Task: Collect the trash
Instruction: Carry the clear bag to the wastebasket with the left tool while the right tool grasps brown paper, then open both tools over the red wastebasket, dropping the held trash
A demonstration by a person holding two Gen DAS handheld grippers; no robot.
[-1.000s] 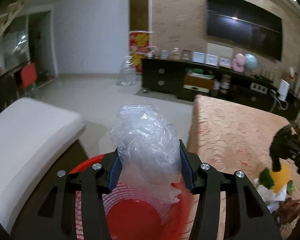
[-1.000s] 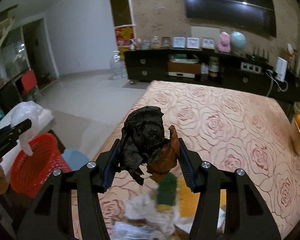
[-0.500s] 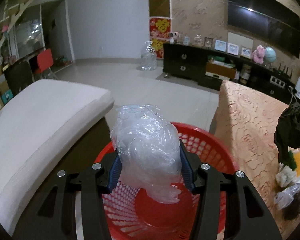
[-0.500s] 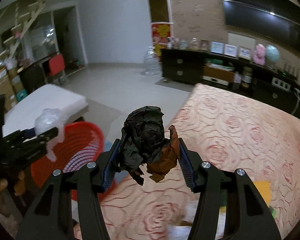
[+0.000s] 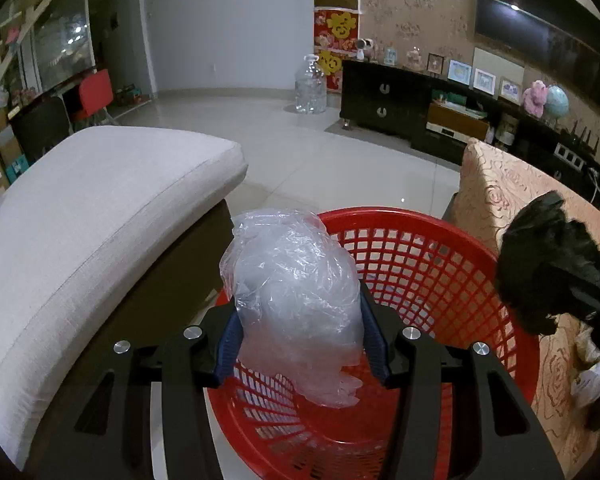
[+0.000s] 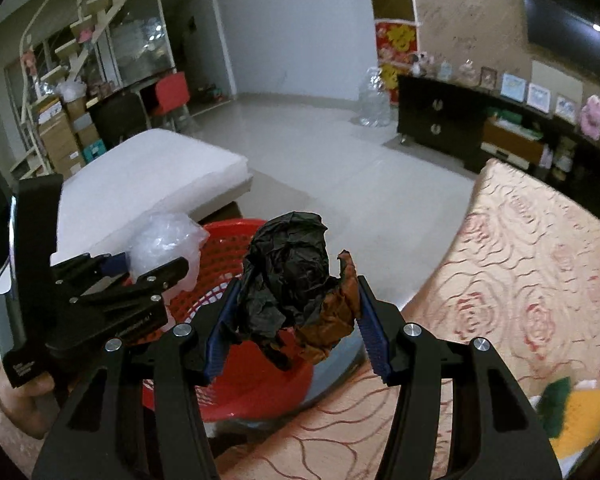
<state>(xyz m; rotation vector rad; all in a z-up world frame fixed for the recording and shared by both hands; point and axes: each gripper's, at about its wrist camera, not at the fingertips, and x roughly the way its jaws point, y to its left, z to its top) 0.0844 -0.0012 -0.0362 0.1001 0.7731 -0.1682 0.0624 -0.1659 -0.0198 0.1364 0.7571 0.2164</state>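
Observation:
My left gripper (image 5: pixel 298 340) is shut on a crumpled clear plastic bag (image 5: pixel 296 296) and holds it over the near rim of a red mesh basket (image 5: pixel 428 264). My right gripper (image 6: pixel 296 320) is shut on a crumpled black and brown wrapper (image 6: pixel 292 272), held above the basket (image 6: pixel 256 380) at the table's edge. In the left wrist view the wrapper (image 5: pixel 548 272) hangs at the basket's right rim. In the right wrist view the left gripper (image 6: pixel 140 276) with the clear bag (image 6: pixel 164 240) is to the left.
A table with a rose-patterned cloth (image 6: pixel 520 280) lies right of the basket, with more trash (image 6: pixel 572 408) near its front right. A white cushioned seat (image 5: pixel 92 208) stands left of the basket. Tiled floor (image 5: pixel 324 152) lies beyond, with a dark TV cabinet (image 5: pixel 400 100) at the wall.
Both grippers have moved left, away from the table and over the red basket. Each still holds its trash. The right gripper has come close beside the left one.

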